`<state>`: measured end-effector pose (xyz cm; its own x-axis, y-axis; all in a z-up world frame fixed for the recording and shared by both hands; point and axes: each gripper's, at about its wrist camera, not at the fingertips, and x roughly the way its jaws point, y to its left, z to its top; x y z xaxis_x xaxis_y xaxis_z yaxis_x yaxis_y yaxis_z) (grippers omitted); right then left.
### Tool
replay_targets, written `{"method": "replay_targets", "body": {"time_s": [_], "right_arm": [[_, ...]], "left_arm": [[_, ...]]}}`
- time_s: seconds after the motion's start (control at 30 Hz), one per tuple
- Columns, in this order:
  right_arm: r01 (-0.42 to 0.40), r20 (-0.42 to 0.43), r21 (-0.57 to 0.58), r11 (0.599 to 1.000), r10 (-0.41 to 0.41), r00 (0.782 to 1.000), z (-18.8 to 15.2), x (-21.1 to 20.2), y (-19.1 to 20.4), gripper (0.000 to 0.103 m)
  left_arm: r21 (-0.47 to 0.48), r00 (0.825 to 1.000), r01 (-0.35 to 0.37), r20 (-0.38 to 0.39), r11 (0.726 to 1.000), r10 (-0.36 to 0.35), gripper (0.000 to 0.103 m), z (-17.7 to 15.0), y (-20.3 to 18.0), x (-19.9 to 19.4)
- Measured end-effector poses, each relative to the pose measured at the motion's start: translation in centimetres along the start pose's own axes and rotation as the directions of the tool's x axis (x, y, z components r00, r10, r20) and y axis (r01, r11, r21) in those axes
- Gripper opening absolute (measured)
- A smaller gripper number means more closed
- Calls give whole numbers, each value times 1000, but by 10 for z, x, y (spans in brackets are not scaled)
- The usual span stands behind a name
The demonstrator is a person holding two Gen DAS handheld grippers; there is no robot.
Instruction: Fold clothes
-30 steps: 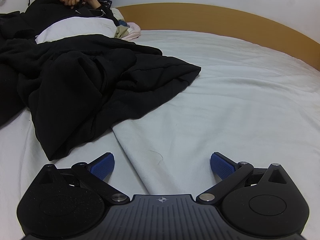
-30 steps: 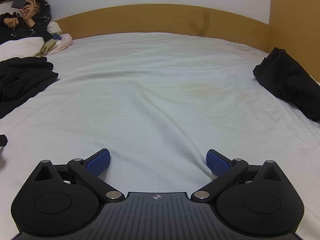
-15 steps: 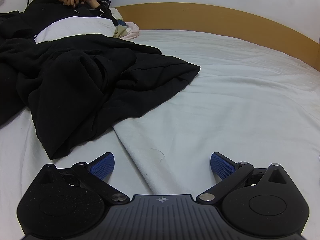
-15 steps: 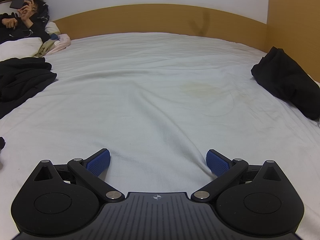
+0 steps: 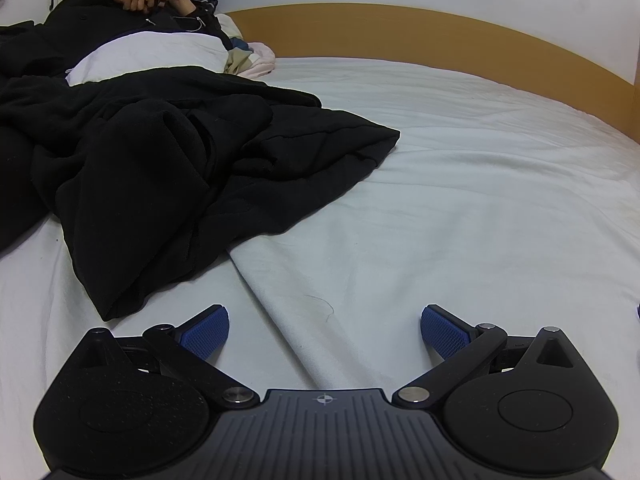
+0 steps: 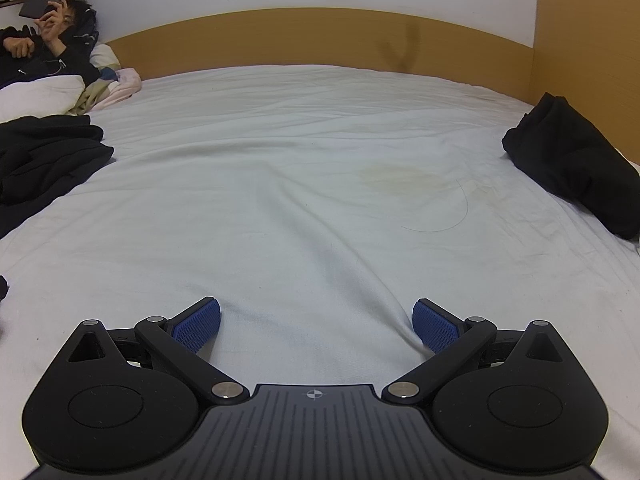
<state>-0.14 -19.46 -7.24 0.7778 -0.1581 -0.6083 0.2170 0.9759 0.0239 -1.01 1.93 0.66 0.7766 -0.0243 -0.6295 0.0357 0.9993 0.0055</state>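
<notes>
- The bed [image 6: 304, 168] fills both views: a white sheet, creased, with a faint yellowish stain near its middle, and a wooden headboard [image 6: 280, 36] along the far edge against a white wall.
- A heap of black clothes [image 5: 160, 172] lies unfolded by the bed's left edge; compared with a second ago it sits slightly nearer the left tool, so the reach for it seems just begun.
- A person [image 5: 168, 4] lies at the far left corner, holding a phone, by a white pillow [image 5: 148, 56].
- A smaller black bundle [image 6: 576, 164] rests at the right edge, well apart.
- The left tool [image 5: 324, 330] is spread wide, empty, over a sheet ridge.
- The right tool [image 6: 316, 324] likewise gapes, holding nothing.
</notes>
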Motion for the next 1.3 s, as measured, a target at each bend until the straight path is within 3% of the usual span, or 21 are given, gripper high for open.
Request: {"method": "replay_targets", "body": {"time_s": [0.33, 0.53, 0.6, 0.7, 0.8, 0.9, 0.97, 1.07, 1.17, 1.2, 1.27, 1.3], "right_arm": [[-1, -2, 1, 1000, 1, 1000, 0, 0, -1, 103], [-12, -2, -23, 1000, 12, 1000, 5, 2, 2, 103], [-10, 24, -84, 996, 12, 1000, 9, 1, 18, 103], [-65, 97, -243, 968, 90, 991, 19, -8, 64, 103], [-136, 174, -405, 904, 222, 959, 32, -23, 128, 103], [-194, 222, -547, 814, 365, 904, 46, -36, 193, 103], [-237, 228, -603, 761, 449, 864, 57, -41, 232, 103], [-331, 157, -617, 714, 524, 837, 75, -37, 284, 100], [-479, -24, -549, 685, 560, 828, 88, -14, 327, 88], [-516, -81, -511, 688, 559, 825, 88, -4, 339, 77], [-565, -167, -431, 704, 553, 817, 85, 14, 357, 44], [-570, -181, -405, 715, 548, 816, 82, 19, 362, 31]], "left_arm": [[4, 1000, 1, -7, 1000, -1, 102, -3, 9, -4], [10, 997, -73, 24, 997, 73, 102, -1, 30, -20], [12, 992, -108, 65, 994, 107, 102, 2, 41, -28], [-48, 982, -160, 96, 986, 164, 102, 12, 70, -35], [-140, 974, -196, 82, 970, 209, 102, 21, 106, -36], [-218, 970, -225, 45, 950, 240, 102, 26, 140, -35], [-254, 965, -245, 26, 936, 260, 102, 28, 158, -36], [-299, 958, -269, 18, 916, 287, 102, 29, 181, -40], [-354, 948, -286, 28, 890, 316, 102, 30, 204, -44], [-361, 929, -329, 40, 872, 367, 102, 28, 209, -44], [-343, 870, -458, 18, 820, 493, 102, 26, 213, -38], [-336, 867, -470, -1, 816, 499, 102, 25, 218, -34]]}}
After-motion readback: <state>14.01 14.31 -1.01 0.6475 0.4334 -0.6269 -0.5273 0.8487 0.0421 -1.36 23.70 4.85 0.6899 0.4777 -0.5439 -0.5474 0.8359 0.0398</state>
